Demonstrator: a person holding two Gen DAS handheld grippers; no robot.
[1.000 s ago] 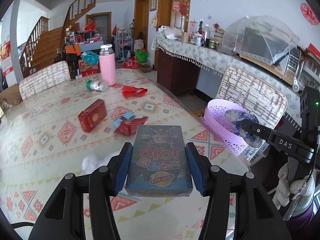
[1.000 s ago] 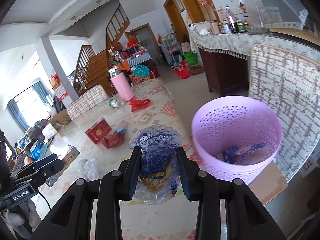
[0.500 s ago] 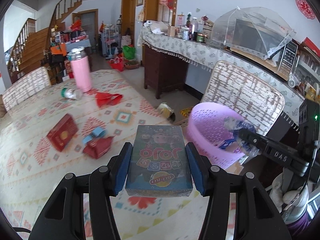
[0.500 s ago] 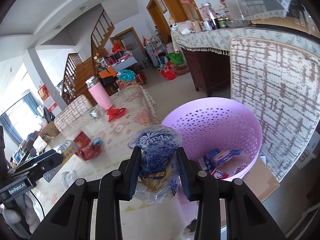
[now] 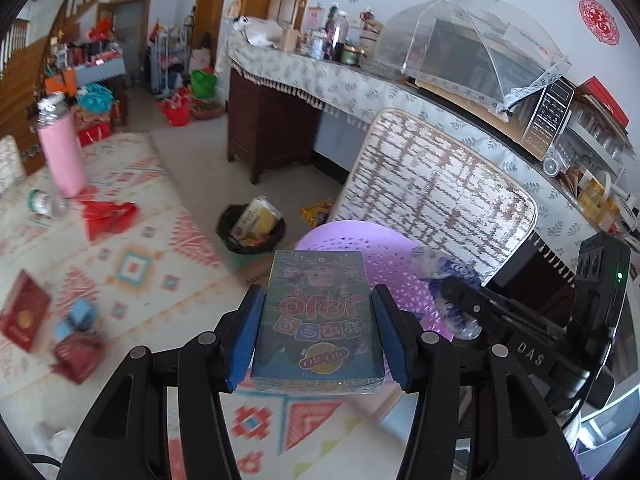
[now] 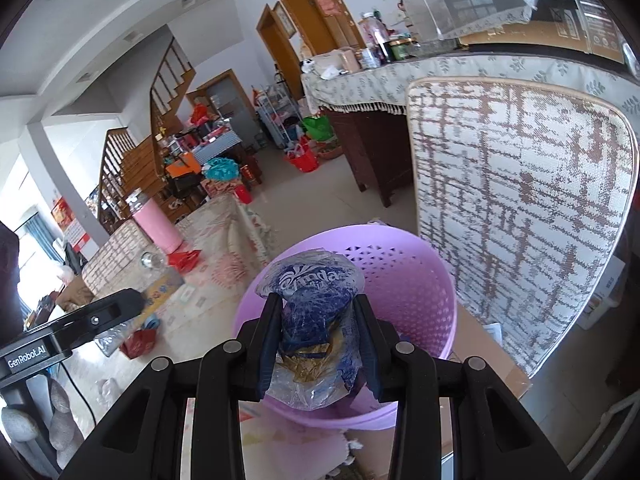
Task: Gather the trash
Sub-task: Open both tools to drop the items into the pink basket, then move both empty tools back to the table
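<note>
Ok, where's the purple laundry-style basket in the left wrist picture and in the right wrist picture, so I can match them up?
Left wrist: the purple basket sits just right of centre, partly hidden behind the held card box, below the woven chair back.
Right wrist: it fills the lower centre, behind the crumpled blue wrapper held in the right tool.
Shared landmark: the woven chair back, right of the basket in both.
</note>
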